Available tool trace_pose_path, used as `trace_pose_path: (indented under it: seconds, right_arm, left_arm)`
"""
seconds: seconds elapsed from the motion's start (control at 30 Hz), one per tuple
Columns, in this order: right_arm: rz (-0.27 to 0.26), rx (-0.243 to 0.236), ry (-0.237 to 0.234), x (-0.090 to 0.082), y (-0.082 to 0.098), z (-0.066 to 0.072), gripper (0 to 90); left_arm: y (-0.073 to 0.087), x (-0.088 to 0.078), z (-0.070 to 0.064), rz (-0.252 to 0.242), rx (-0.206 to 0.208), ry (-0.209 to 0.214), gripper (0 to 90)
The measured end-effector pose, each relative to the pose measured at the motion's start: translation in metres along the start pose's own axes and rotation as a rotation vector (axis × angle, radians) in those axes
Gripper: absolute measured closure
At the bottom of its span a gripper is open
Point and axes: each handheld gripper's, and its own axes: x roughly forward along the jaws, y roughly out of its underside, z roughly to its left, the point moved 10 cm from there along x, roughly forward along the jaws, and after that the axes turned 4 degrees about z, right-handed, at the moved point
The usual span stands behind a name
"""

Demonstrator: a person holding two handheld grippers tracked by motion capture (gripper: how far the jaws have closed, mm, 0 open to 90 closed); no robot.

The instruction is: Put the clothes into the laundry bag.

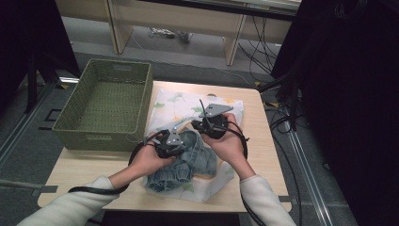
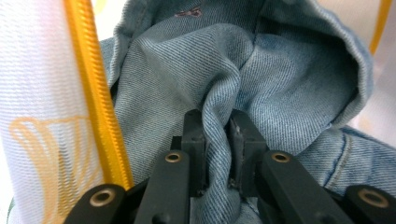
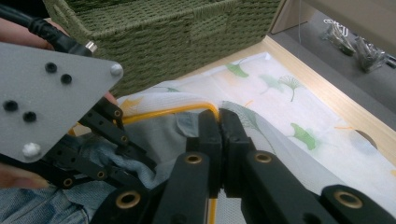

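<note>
A light blue denim garment lies bunched on a white mesh bag printed with green leaves. My left gripper is shut on a raised fold of the denim, and the pads pinch the cloth from both sides. The bag's yellow zipper runs along the left of that view. My right gripper is shut on the bag's zippered edge and holds it up over the denim. The left gripper's grey plate shows close by on the left in the right gripper view.
An empty green woven basket stands at the table's left, next to the bag; its wall is just beyond the jaws. The wooden table is small, its edges close all round. Cables trail on the floor to the right.
</note>
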Motion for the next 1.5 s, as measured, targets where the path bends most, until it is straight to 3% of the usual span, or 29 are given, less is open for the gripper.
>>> trace_pose_path:
  seconds: [0.33, 0.47, 0.57, 0.7, 0.83, 1.0, 1.27, 1.5]
  right_arm:
    - [0.009, 0.009, -0.003, 0.001, 0.002, 0.002, 90.0]
    - [0.005, 0.002, -0.002, 0.001, 0.001, 0.001, 90.0]
    - [0.005, 0.004, -0.004, 0.002, 0.002, 0.001, 90.0]
    - [0.009, 0.013, -0.003, 0.001, 0.003, 0.0, 90.0]
    - [0.008, 0.009, 0.002, 0.001, 0.003, -0.002, 90.0]
    - [0.008, 0.011, -0.001, 0.0, 0.003, -0.002, 90.0]
    - [0.014, 0.017, -0.001, 0.002, 0.004, 0.0, 90.0]
    - [0.016, 0.008, -0.003, 0.002, 0.004, 0.0, 90.0]
  left_arm:
    - [0.007, 0.009, -0.001, 0.015, 0.009, 0.004, 76.2]
    - [0.005, 0.006, 0.0, 0.001, 0.011, 0.003, 71.1]
    - [0.002, -0.002, 0.0, -0.016, -0.001, 0.012, 56.7]
    - [-0.006, -0.021, -0.004, -0.078, -0.021, 0.047, 38.0]
    - [-0.006, -0.042, -0.012, -0.109, 0.01, 0.058, 31.3]
    - [0.003, -0.065, -0.023, -0.132, 0.035, 0.068, 29.9]
    - [0.033, -0.07, -0.039, -0.06, 0.061, 0.094, 20.0]
    - [0.059, -0.049, -0.041, 0.06, 0.091, 0.082, 15.9]
